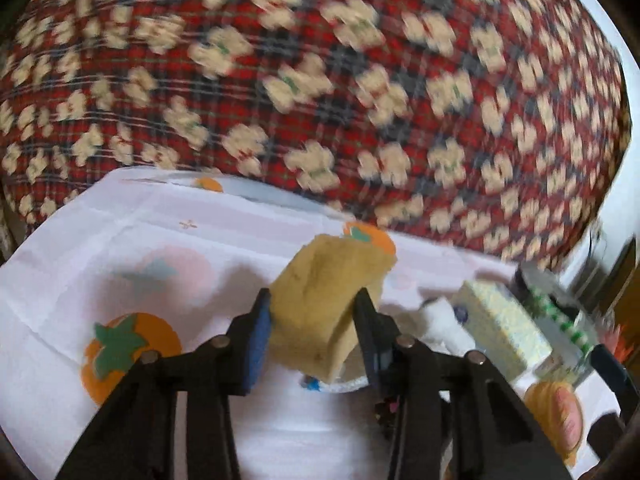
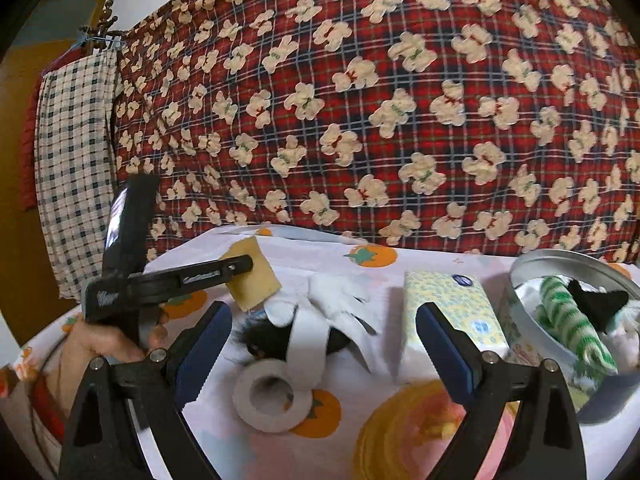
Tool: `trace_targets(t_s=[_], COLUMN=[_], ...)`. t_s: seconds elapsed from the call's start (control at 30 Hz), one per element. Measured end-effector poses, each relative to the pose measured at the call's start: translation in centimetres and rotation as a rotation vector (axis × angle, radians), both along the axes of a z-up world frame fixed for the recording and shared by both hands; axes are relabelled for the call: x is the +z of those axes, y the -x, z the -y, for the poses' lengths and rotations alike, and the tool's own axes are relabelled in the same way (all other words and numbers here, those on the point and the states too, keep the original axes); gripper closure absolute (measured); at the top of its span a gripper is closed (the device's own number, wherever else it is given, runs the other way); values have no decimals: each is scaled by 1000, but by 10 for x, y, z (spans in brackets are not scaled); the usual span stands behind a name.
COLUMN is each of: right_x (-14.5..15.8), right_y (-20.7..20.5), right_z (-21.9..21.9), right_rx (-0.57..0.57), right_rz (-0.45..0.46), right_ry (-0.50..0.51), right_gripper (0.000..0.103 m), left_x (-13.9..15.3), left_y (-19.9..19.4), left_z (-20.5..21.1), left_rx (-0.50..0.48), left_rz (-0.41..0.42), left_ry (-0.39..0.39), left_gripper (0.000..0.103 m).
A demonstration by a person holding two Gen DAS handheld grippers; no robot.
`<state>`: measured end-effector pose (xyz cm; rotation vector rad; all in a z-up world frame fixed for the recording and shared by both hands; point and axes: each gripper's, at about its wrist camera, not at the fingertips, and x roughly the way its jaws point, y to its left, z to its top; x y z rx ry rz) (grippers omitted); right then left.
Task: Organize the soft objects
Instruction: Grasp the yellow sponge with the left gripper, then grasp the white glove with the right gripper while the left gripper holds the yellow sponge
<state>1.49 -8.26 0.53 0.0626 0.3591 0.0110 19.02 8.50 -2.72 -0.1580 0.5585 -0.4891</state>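
My left gripper point(image 1: 312, 312) is shut on a yellow sponge point(image 1: 328, 292) and holds it above the white fruit-print tablecloth point(image 1: 120, 248). The same sponge point(image 2: 252, 280) and left gripper point(image 2: 240, 266) show at the left of the right wrist view. My right gripper point(image 2: 320, 328) is open and empty, above a white bandage roll point(image 2: 272, 396), a black fuzzy item point(image 2: 264, 338) and a white glove point(image 2: 344, 300). A round metal tin point(image 2: 532, 268) at the right holds a green-striped sock point(image 2: 568, 320) and a black cloth point(image 2: 596, 300).
A yellow tissue pack point(image 2: 444, 304) lies between the pile and the tin; it also shows in the left wrist view point(image 1: 504, 320). A yellow yarn ball point(image 2: 404, 432) is near the front. A red plaid bear-print blanket point(image 2: 400, 100) rises behind the table.
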Motion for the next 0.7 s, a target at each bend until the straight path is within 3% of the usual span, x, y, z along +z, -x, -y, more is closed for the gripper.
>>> trace_targets(t_s=[0.1, 0.2, 0.27, 0.4, 0.57, 0.63, 0.7], right_x=[12, 10, 6, 0, -21, -28, -27], right_y=[-31, -67, -94, -130, -169, -175, -176], right_z=[5, 12, 19, 18, 4, 3, 2], right_rx=[39, 71, 47, 42, -7, -3, -5], right_rz=[-111, -250, -341, -434, -582, -628, -626], right_ry=[-34, -90, -112, -125, -8, 4, 28], right_gripper=[11, 33, 33, 33, 33, 58, 69], left_x=[1, 1, 3, 7, 4, 4, 4], left_y=[3, 4, 6, 8, 4, 4, 4], left_z=[-17, -23, -27, -35, -42, -43, -43], left_rx=[63, 105, 130, 180, 205, 205, 209], left_rz=[9, 16, 33, 58, 36, 38, 40], left_ry=[50, 52, 44, 43, 55, 60, 57], left_gripper=[64, 64, 64, 63, 63, 63, 63])
